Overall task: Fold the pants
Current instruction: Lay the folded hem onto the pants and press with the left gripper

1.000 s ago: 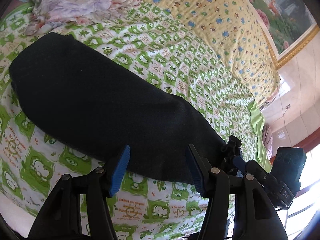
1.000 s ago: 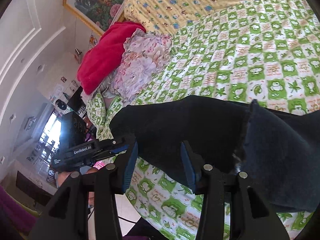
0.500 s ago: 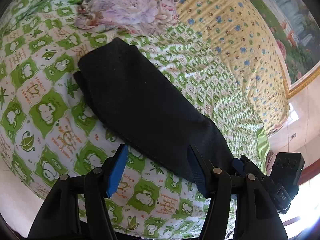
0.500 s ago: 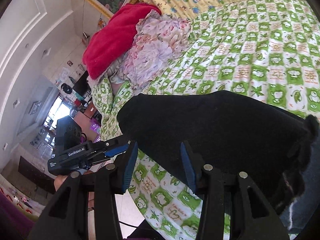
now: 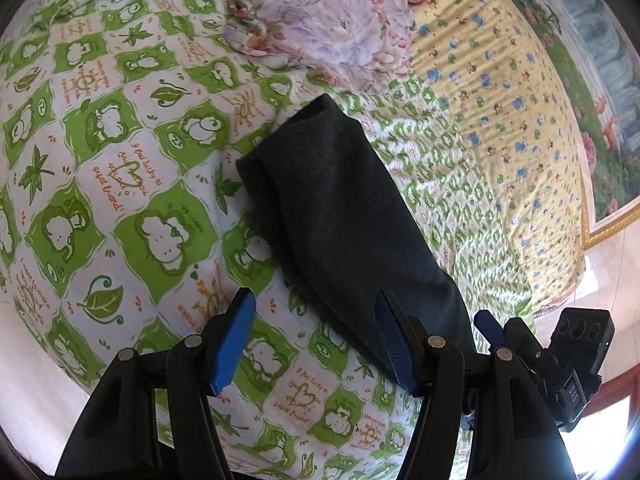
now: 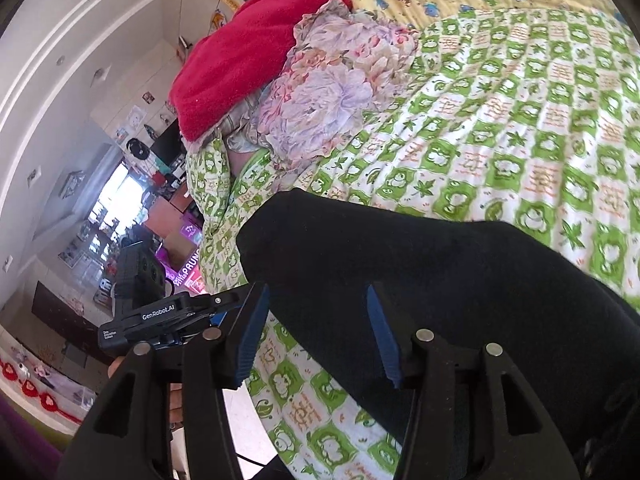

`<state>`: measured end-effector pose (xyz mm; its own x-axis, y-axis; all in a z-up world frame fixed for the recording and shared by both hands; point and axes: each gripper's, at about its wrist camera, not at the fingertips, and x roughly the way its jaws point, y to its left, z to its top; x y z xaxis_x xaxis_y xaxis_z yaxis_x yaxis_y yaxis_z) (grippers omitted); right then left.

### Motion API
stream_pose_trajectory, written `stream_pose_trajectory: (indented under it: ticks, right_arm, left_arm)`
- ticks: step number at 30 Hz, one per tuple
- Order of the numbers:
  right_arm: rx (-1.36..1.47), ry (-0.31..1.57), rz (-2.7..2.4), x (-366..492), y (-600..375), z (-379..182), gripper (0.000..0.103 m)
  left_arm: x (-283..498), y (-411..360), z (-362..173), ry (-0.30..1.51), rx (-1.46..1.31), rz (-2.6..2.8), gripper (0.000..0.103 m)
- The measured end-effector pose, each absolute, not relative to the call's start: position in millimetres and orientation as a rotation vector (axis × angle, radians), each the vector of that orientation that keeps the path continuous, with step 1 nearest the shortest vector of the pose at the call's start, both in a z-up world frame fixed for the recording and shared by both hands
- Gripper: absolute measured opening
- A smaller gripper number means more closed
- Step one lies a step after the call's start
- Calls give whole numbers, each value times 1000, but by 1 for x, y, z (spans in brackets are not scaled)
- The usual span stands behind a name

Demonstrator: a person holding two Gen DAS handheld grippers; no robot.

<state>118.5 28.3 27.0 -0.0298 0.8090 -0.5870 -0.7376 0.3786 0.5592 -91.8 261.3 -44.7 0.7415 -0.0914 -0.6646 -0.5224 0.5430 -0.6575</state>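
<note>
Green-checked bedding (image 5: 120, 168) carries the dark pants (image 5: 344, 216), now a narrow folded strip just ahead of the left claw (image 5: 316, 344). Both claws have pulled back since a second ago, so this fold looks finished. Left claw and right claw (image 6: 316, 336) gape wide, empty.

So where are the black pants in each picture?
Left wrist view: the black pants run from the middle down to the lower right, past the right finger of the left tongs.
Right wrist view: the black pants fill the lower middle and right, just beyond the right tongs.
Shared landmark: the flowery pink cloth bunched on the green checked bedsheet.
</note>
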Motion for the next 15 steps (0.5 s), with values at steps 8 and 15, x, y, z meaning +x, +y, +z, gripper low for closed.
stream_pose_trajectory:
  ticks: [8,15]
  right_arm:
    - [-33,1013,1293,138,79,29,53]
    - [-173,1019,1349,151,135,24,53]
  left_arm:
    - [-84,274,-52,707,-1026,287,63]
    - [-74,281,-57,687,-1038,297,63]
